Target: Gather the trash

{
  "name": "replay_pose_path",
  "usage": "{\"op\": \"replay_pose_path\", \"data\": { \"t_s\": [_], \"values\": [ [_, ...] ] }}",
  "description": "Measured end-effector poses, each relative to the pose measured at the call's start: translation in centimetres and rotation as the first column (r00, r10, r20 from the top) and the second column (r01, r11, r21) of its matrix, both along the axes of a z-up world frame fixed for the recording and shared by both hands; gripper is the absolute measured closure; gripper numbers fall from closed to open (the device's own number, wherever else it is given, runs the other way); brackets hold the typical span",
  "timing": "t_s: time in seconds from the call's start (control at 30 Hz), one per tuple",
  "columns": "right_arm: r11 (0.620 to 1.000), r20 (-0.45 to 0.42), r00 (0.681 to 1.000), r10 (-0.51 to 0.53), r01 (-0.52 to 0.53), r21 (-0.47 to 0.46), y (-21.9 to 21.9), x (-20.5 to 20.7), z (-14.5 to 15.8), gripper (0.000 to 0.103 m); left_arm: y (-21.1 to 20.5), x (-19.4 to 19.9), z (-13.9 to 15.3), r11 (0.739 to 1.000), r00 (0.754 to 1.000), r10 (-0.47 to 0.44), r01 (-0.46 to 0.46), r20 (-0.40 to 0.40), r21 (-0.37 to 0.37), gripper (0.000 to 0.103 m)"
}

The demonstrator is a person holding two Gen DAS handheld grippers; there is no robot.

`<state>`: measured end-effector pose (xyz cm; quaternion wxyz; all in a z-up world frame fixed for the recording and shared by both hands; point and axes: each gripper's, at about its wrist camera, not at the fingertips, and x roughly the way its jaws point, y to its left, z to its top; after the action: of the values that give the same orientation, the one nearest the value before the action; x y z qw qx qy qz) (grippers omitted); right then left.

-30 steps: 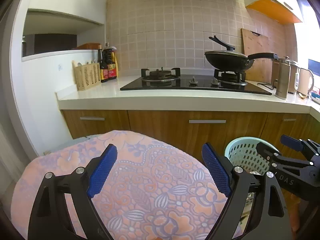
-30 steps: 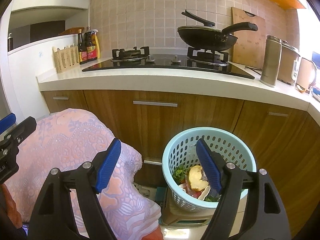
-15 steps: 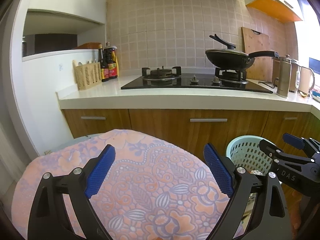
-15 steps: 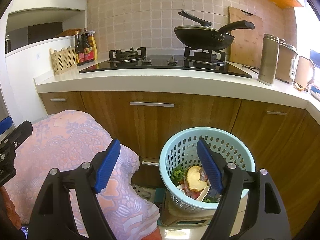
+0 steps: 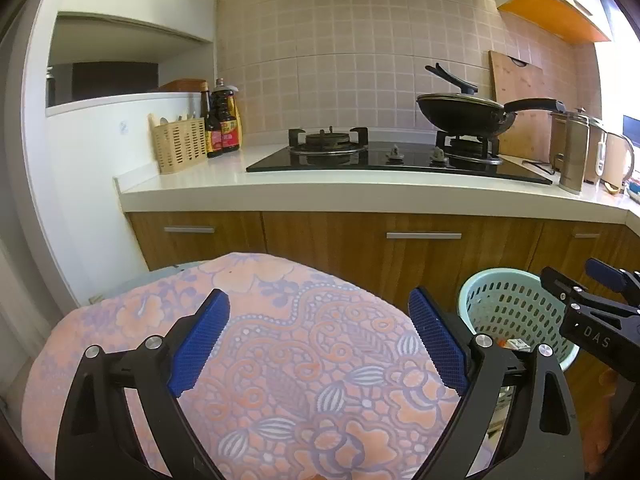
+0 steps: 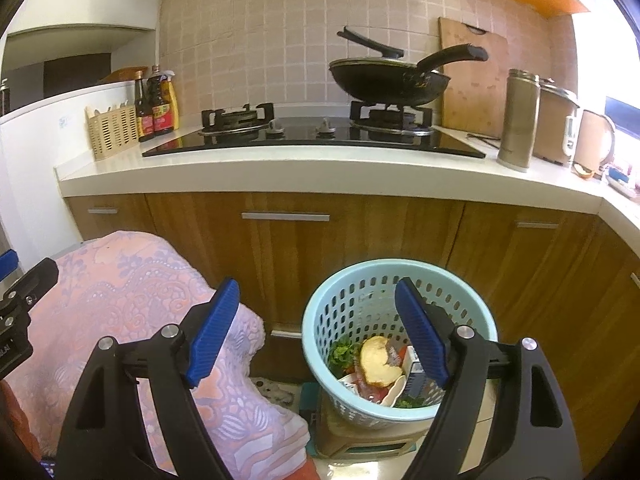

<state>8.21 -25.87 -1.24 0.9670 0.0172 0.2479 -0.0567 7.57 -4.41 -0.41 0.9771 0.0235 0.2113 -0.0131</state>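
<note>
Kitchen cabinets behind; your left gripper (image 5: 318,336) and right gripper (image 6: 318,330) gape empty, and the trash looks binned in the basket (image 6: 316,320) at lower centre, so seek more.

Pink cloth (image 5: 280,360) w/ purple flower pattern. Light blue basket (image 6: 400,276) w/ holes. Black pan (image 6: 384,80). Brown wood cupboards (image 6: 360,232). Blue finger pads (image 6: 214,330).

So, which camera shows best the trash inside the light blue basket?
The right wrist view: it looks down into the basket, showing a bitten bread piece, greens and wrappers. The left wrist view shows only the basket's rim and wall; the contents are nearly all hidden.
</note>
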Motion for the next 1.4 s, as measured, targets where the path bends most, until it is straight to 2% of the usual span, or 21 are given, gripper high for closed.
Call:
{"op": "replay_pose_path", "data": {
  "t_s": [0.43,1.4],
  "values": [
    [0.998,0.010,0.998,-0.058,0.058,-0.014,-0.72,-0.07,-0.02,0.026,-0.47,-0.16,-0.31,1.000,1.000,-0.008,0.008,0.012,0.003,0.011],
    [0.998,0.012,0.998,-0.057,0.057,-0.016,-0.62,-0.10,-0.14,0.026,0.41,-0.12,-0.30,1.000,1.000,0.005,-0.005,0.002,-0.030,0.009]
  ]
}}
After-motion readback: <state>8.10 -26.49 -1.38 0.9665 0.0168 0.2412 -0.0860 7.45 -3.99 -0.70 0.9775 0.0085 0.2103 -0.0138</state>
